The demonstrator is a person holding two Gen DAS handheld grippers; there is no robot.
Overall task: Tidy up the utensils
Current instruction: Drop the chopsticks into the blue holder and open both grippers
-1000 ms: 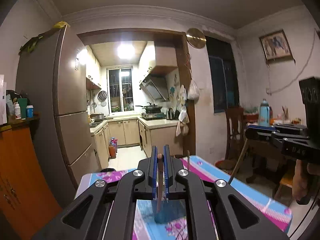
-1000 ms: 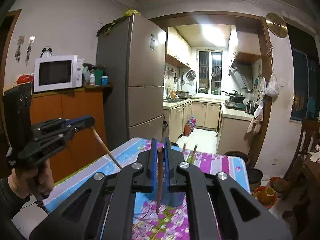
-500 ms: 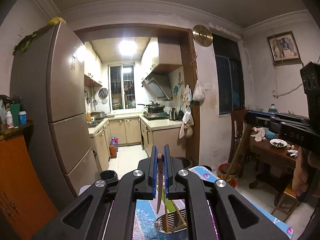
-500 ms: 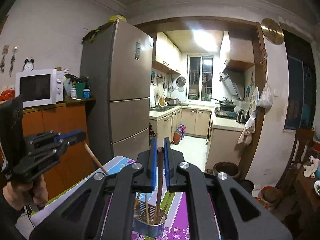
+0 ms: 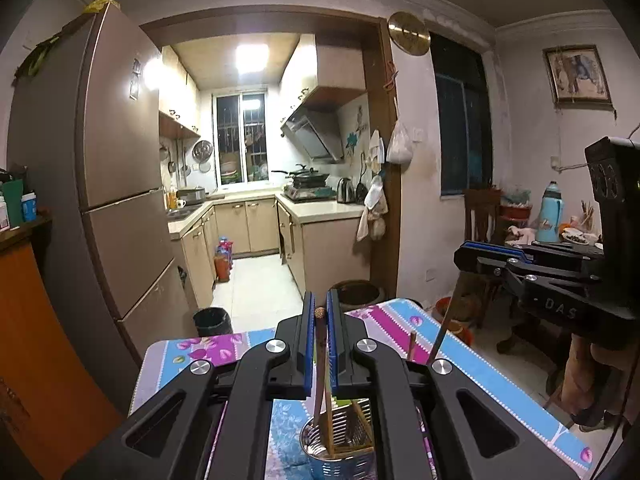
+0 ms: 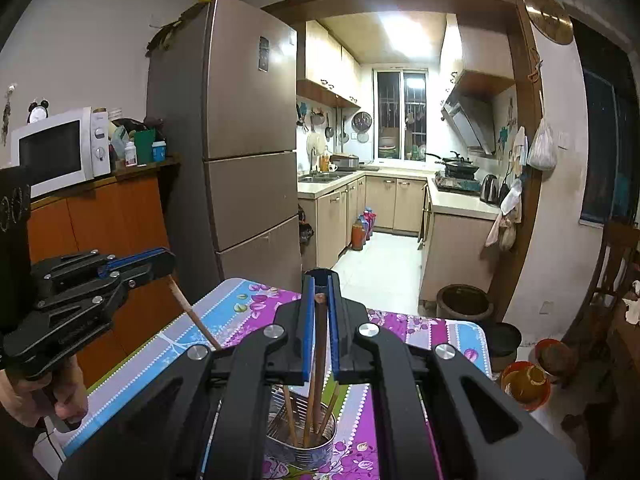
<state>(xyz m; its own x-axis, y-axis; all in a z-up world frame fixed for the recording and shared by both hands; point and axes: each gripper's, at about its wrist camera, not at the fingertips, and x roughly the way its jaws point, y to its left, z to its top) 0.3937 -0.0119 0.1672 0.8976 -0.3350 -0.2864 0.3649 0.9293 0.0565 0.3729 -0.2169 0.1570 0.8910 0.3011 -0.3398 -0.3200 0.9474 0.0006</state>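
My left gripper is shut on a brown chopstick that hangs tip-down into a perforated metal holder on the flowered table. My right gripper is likewise shut on a chopstick, its tip down among several chopsticks standing in the same holder. Each gripper shows in the other's view: the right gripper at the right with its slanted stick, the left gripper at the left with its slanted stick.
The table ends just beyond the holder. A tall fridge and an orange cabinet with a microwave stand to the left. Ahead is the kitchen doorway; a dark pot and a wooden chair are on the right.
Both grippers have carried their chopsticks across the table. The metal holder, unseen a second ago, now sits under both tips. Both grips have stayed shut.
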